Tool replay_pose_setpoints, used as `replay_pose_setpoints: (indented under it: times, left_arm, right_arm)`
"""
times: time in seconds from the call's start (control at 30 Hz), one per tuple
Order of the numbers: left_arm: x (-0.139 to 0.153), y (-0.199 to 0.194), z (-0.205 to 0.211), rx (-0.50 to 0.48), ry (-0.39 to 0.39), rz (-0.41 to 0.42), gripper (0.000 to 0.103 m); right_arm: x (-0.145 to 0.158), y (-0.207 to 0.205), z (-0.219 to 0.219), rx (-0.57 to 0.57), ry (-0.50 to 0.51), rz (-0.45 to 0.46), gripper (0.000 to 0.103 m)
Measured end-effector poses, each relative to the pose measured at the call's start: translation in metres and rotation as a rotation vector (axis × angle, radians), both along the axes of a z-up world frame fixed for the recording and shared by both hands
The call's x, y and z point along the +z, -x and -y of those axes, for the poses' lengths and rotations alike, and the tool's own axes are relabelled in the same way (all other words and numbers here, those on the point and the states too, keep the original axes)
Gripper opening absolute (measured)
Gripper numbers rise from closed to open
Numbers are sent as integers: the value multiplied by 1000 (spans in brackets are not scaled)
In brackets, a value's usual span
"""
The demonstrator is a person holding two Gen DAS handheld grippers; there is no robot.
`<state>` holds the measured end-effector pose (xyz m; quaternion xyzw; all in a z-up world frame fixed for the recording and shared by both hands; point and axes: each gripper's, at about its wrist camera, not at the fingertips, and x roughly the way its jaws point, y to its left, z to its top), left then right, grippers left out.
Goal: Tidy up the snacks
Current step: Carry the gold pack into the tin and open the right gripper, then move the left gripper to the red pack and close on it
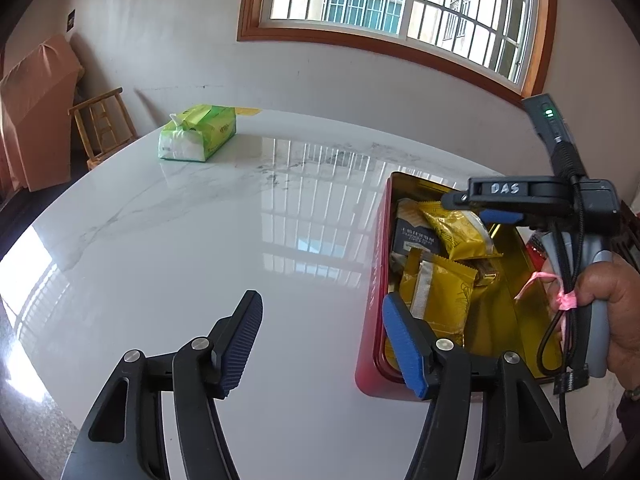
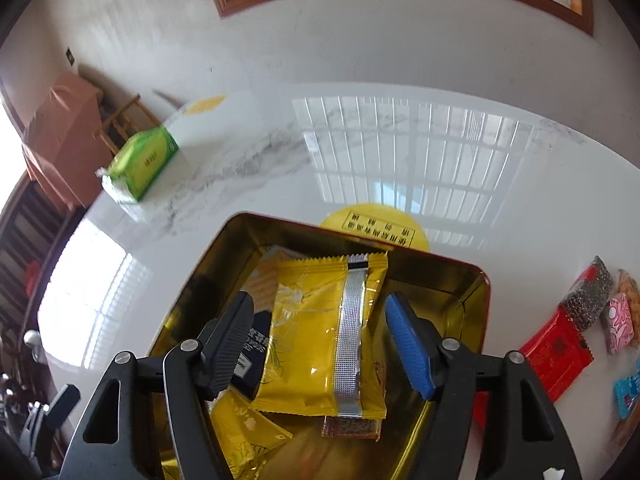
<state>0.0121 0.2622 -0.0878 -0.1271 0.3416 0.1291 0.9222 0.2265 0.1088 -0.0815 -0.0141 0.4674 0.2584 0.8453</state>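
A red tin with a gold inside stands on the white marble table. It holds several yellow snack packets and a dark blue one. My right gripper is open above the tin, its fingers either side of a yellow packet that lies on top, seam strip up. It also shows in the left wrist view over the tin. My left gripper is open and empty over the bare table, just left of the tin.
A green tissue pack lies at the table's far left. Loose snacks lie right of the tin: a red packet, a dark seed packet, a pink one, a blue one. A yellow round sticker lies behind the tin.
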Motion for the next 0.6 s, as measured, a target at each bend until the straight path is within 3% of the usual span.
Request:
replay_pose_setpoints:
  times: [0.27, 0.43, 0.6]
  left_arm:
    - [2, 2, 5, 0, -29, -16, 66]
    - [7, 5, 14, -17, -61, -15, 67]
    - [17, 7, 36, -66, -101, -11, 68]
  right_arm:
    - [27, 37, 51, -38, -148, 126, 66]
    - [30, 73, 109, -97, -114, 202, 75]
    - [23, 102, 199, -225, 28, 267, 77]
